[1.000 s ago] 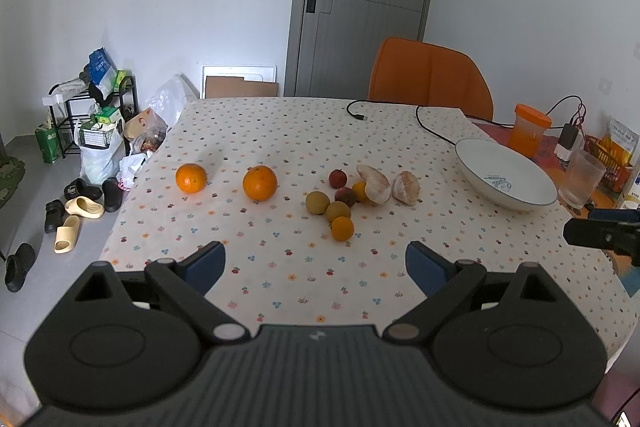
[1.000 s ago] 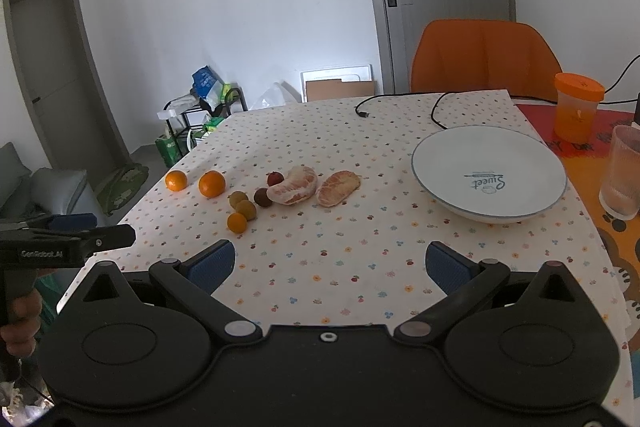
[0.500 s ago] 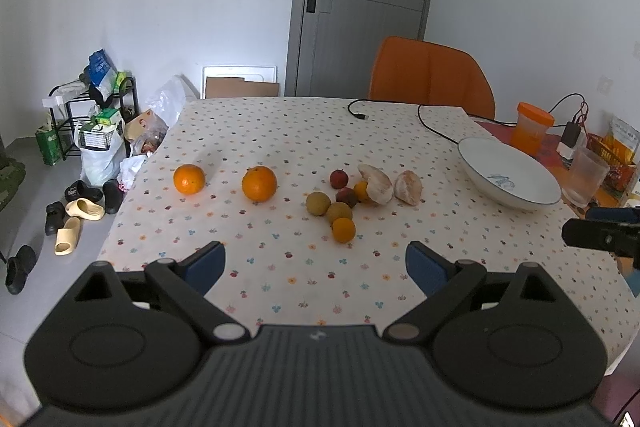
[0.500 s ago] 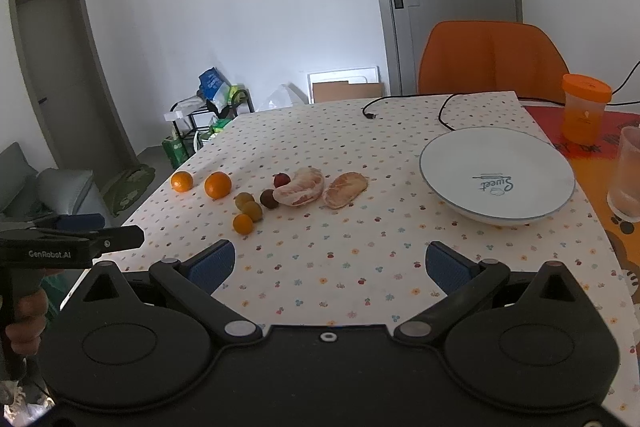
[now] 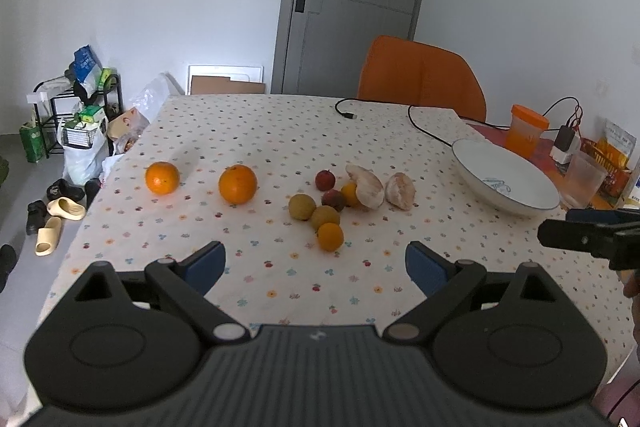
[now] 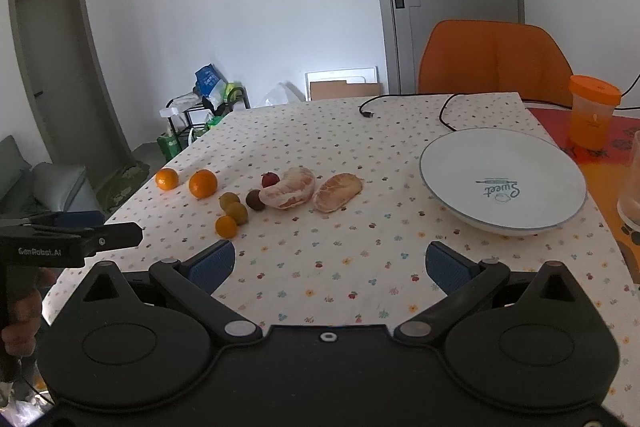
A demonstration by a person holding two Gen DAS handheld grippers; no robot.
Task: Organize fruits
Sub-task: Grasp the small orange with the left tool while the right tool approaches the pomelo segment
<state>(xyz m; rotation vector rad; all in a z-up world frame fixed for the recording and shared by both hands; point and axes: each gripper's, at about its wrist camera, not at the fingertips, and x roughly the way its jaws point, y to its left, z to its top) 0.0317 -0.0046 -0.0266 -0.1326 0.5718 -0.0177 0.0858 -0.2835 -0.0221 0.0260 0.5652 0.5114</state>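
Loosely strung across the table (image 5: 256,131), the fruits run left to right from two oranges (image 5: 237,183) to two pomelo segments (image 6: 287,187), whose long axes angle toward the empty white bowl (image 6: 505,179). Both the left gripper (image 5: 315,263) and right gripper (image 6: 330,261) hover spread wide above the near edge, holding nothing.

Two round oranges (image 5: 162,178) (image 5: 237,184), small yellow-green, red and orange fruits clustered (image 5: 325,211), two peeled pomelo segments (image 6: 338,192) beside them, white ceramic bowl (image 6: 505,183) empty, all on table.
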